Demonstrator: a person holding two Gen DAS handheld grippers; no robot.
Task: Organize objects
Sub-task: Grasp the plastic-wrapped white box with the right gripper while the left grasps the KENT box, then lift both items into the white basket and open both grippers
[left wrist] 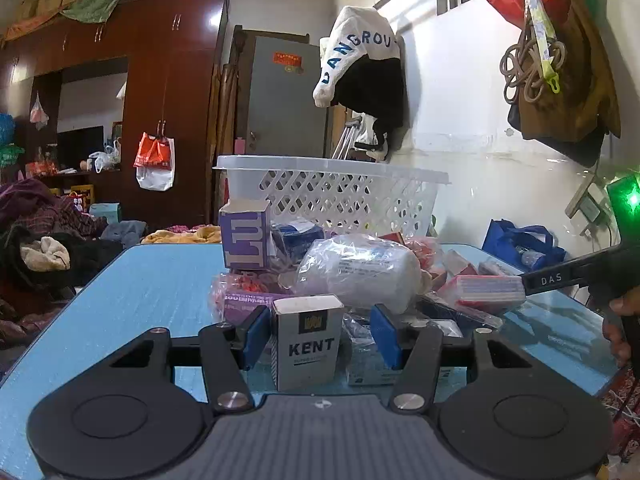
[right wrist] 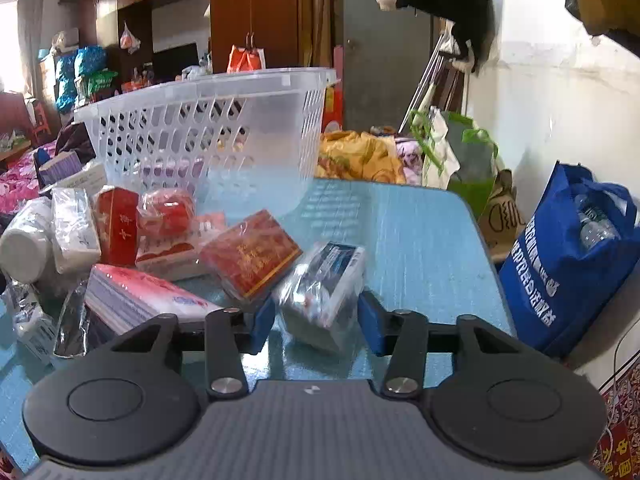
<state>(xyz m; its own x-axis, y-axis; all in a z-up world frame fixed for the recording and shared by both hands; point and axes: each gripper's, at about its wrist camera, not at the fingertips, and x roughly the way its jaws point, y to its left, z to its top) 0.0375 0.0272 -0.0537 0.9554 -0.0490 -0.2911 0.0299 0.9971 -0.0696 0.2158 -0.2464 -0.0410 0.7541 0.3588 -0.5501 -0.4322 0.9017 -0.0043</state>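
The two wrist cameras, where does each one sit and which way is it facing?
Left wrist: on the left tongs, low over the light blue tabletop, facing the white lattice plastic basket; its blue pads flank a white KENT carton, with a gap at one pad.
Right wrist: on the right tongs, angled down at a clear-wrapped blue-and-white pack between its pads.
Shared: basket, tabletop, the clutter pile; the left view also shows the other tongs' black finger and a hand.

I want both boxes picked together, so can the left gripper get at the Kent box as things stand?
Probably yes. The Kent box stands upright between the left gripper pads, one pad touching, the other apart, nothing between.
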